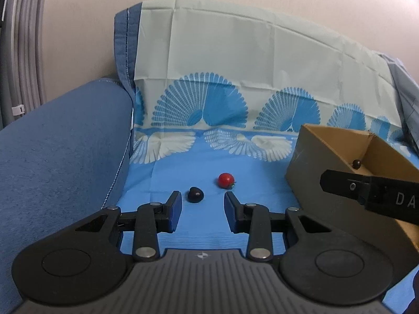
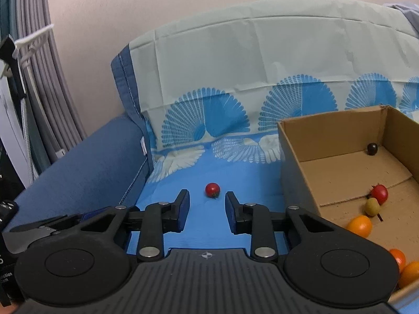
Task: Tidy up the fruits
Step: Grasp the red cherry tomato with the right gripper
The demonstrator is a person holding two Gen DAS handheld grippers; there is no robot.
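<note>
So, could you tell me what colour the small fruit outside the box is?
Red cherry tomato; clearest in the right wrist view.

Left tool [image 1: 202, 197] and right tool [image 2: 207, 196] agape

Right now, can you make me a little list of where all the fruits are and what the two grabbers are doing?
surface: blue patterned cloth over a sofa
box: cardboard box, open top, on the right
fruit outside box: red tomato and dark fruit on the cloth
fruit inside box: dark fruit in corner, red tomato in box, green one, three orange ones
left gripper: open, empty, dark fruit just ahead
right gripper: open, empty, red tomato just ahead
</note>
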